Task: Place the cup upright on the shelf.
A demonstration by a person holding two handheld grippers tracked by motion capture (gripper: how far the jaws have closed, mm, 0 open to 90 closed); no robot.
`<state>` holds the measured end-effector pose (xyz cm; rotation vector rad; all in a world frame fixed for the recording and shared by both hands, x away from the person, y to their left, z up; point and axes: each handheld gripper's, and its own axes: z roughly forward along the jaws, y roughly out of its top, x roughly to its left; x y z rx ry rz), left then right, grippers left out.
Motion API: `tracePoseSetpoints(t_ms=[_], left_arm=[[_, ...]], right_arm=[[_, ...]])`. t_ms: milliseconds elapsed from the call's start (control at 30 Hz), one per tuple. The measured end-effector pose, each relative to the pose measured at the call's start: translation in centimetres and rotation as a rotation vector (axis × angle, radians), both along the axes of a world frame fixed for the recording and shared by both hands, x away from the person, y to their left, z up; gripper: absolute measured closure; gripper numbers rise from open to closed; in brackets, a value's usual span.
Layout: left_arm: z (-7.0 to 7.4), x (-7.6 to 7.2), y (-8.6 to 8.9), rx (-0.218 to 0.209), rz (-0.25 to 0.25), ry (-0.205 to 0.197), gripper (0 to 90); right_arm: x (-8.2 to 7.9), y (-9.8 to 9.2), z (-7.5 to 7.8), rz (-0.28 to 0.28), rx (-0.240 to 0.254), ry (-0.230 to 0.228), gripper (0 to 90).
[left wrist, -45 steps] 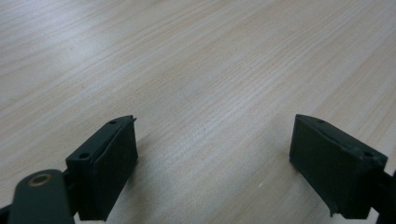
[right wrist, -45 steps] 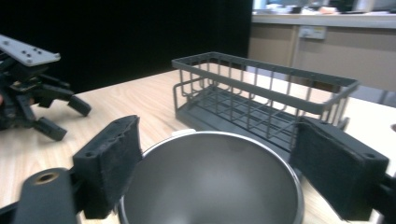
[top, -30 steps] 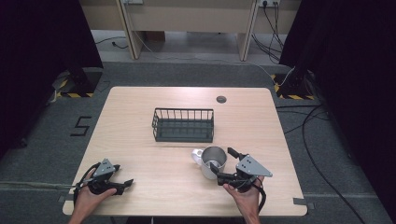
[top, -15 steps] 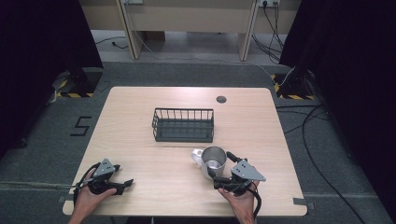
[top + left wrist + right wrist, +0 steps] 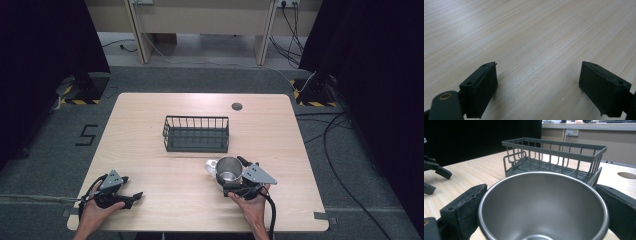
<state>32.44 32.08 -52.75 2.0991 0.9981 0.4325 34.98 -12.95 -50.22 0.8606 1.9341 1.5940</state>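
Left gripper (image 5: 116,192): near table (image 5: 165,135) edge, jaws wide apart, holding nothing.
Right gripper (image 5: 235,181): jaws closed against the steel mug (image 5: 228,170), upright on the table.
Mug: looks rigid, light, slick; grip across the body.
Wire basket (image 5: 196,133): beyond, mid-table.

table (image 5: 150,130): light wood, round grommet hole (image 5: 237,106) near far edge
floor (image 5: 350,165): grey carpet, cables (image 5: 345,145) on the right
floor mark (image 5: 86,135): "5", left of table
desk legs (image 5: 137,30): beyond table, at back
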Motion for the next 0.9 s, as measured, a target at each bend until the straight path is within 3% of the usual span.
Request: tracePoseSetpoints(t_ms=[467,900], left_arm=[[0.0,0.0,0.0,0.000,0.000,0.000,14.3],[0.0,0.0,0.0,0.000,0.000,0.000,14.4]], right_arm=[[0.5,-0.1,0.7,0.049,0.019,-0.017,6.2],[2.8,0.8,5.5,0.168,0.044,-0.047,6.3]])
